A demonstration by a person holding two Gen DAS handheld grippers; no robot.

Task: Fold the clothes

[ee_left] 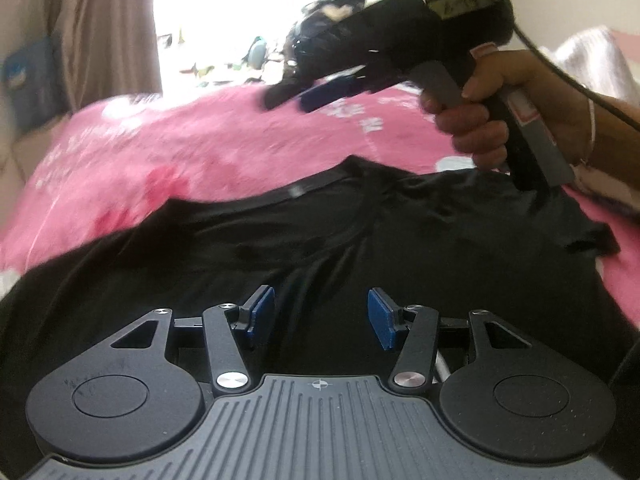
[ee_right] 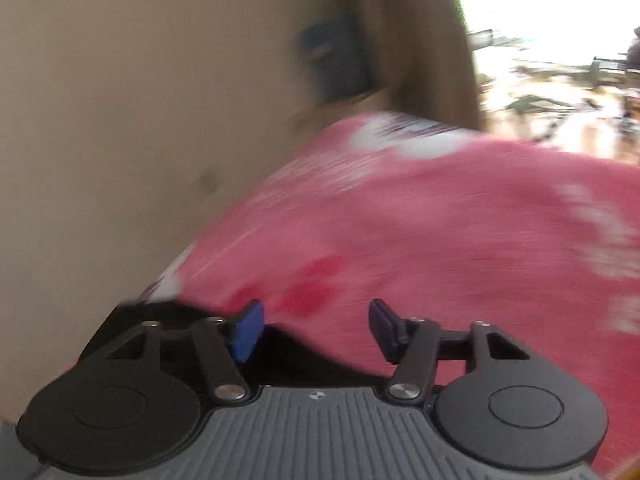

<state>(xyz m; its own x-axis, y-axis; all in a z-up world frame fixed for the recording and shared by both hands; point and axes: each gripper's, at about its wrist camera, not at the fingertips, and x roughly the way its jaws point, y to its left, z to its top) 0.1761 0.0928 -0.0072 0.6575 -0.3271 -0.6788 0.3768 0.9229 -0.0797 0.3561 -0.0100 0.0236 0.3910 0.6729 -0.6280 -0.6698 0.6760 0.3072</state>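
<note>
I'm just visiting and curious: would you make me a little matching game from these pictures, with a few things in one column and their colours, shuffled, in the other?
Things:
1. T-shirt spread on the bed
2. Blanket under it
3. Pads on the left gripper's fingers
4. Curtain beside the window

Colours:
A. blue
B. brownish beige
C. black
D. pink with white markings

Pairs: 1-C, 2-D, 3-A, 4-B
</note>
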